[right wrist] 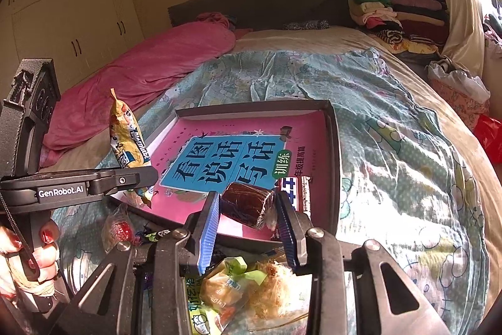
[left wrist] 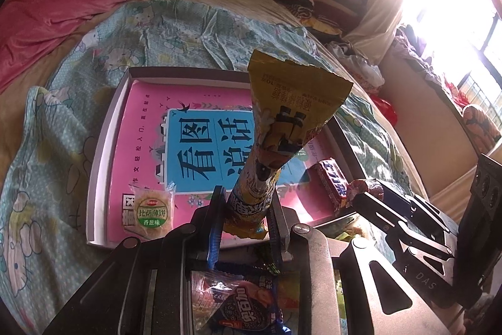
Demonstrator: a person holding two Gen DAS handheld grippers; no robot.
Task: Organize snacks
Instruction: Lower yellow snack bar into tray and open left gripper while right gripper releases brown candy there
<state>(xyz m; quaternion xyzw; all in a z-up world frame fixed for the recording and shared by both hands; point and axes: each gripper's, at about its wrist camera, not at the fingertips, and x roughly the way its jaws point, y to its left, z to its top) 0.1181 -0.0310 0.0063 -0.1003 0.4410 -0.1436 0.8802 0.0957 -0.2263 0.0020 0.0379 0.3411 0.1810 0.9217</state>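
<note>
Bedroom w/ a big bed [right wrist: 392, 146] under a cartoon-print quilt; on it sits a shallow box tray [right wrist: 333, 153] lined w/ a pink-and-blue book cover.

Progress, as I read it: early. Tray already has a round cracker pack [left wrist: 152, 209] at its near-left corner and a blue-and-white bar [left wrist: 334, 182] on the right side. Two more are mid-air over the near edge. Loose snacks [right wrist: 238, 288] are piled on the quilt below the grippers, so plenty left to sort.

Left gripper [left wrist: 244, 209]: fingers pinched narrow on the base of a tall yellow snack bag [left wrist: 282, 127], bag standing up over the tray. Right gripper [right wrist: 248, 209]: fingers clamped on a dark brown wrapped roll [right wrist: 246, 203], just over the tray's near-right part.

Views differ: only left wrist view shows the cracker pack; only right wrist view shows wardrobes, wall art, and a hand [right wrist: 34, 256] on the left grip.
</note>
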